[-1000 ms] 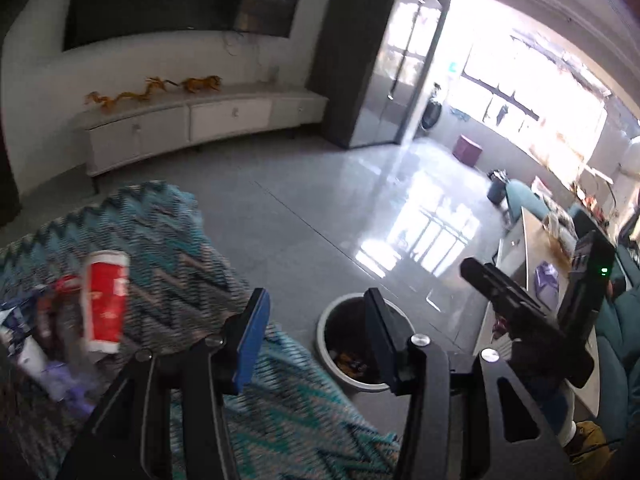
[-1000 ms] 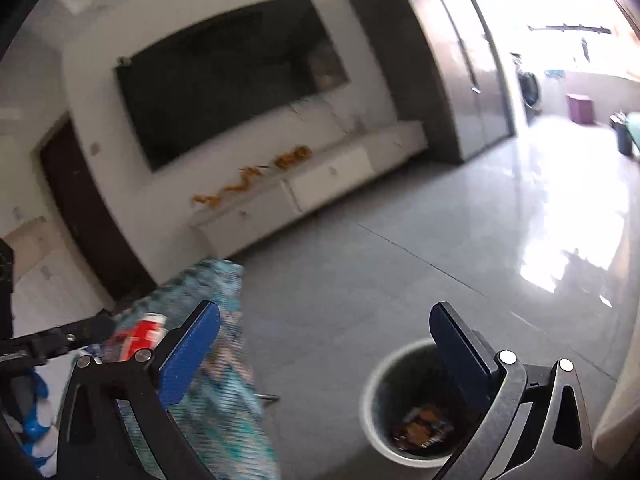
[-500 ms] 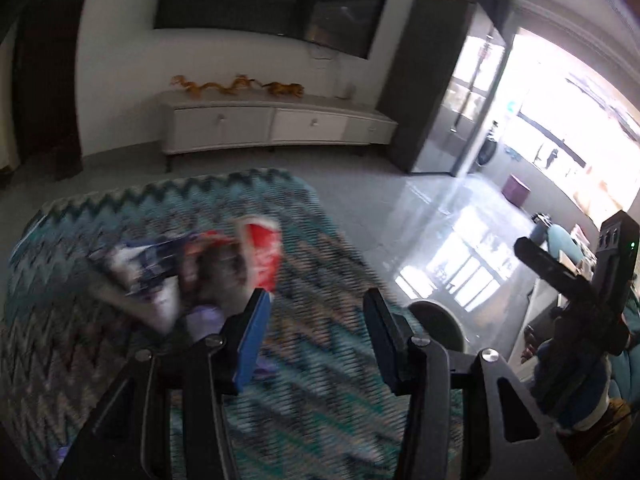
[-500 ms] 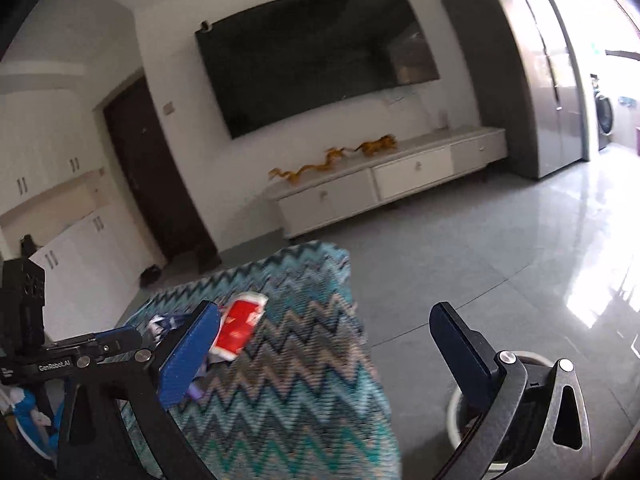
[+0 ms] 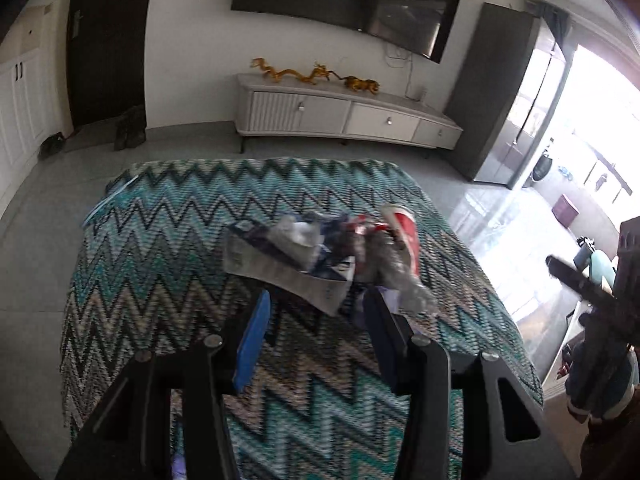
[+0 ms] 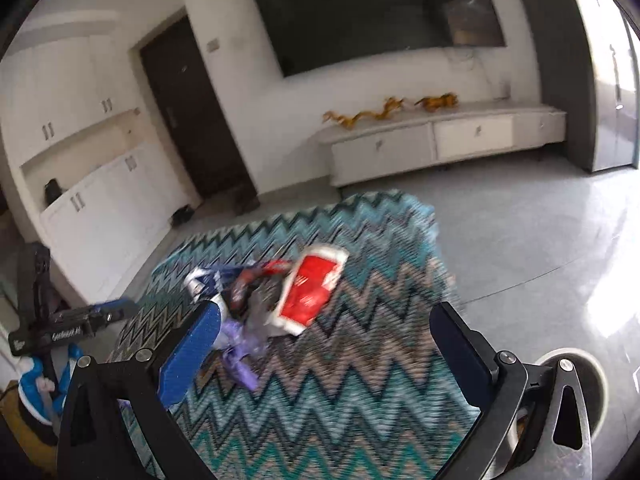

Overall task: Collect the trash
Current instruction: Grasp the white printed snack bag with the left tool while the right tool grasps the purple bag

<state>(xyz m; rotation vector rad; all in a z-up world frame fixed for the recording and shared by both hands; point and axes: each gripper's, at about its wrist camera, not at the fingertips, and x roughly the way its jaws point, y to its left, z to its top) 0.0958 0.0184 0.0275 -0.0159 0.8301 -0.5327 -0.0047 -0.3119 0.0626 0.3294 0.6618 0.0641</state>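
Trash [image 5: 320, 256] now lies just ahead of the left gripper [image 5: 316, 320], where a second ago it sat far off to that gripper's left with the bin between the fingers; the bin [image 6: 588, 372] has slid to the right gripper's [image 6: 320, 344] lower right edge. Both grippers are empty, the left partly open, the right spread wide. The heap rests on a woven zigzag cloth [image 5: 168, 248] in teal, grey and black. Its red paper cup [image 6: 310, 292] lies flat on its side, long axis running away from the right gripper with the white-rimmed mouth far. Beside it lie crumpled clear plastic [image 5: 396, 276], a flat white-and-blue wrapper [image 5: 280, 264] and a purple scrap [image 6: 240, 356].
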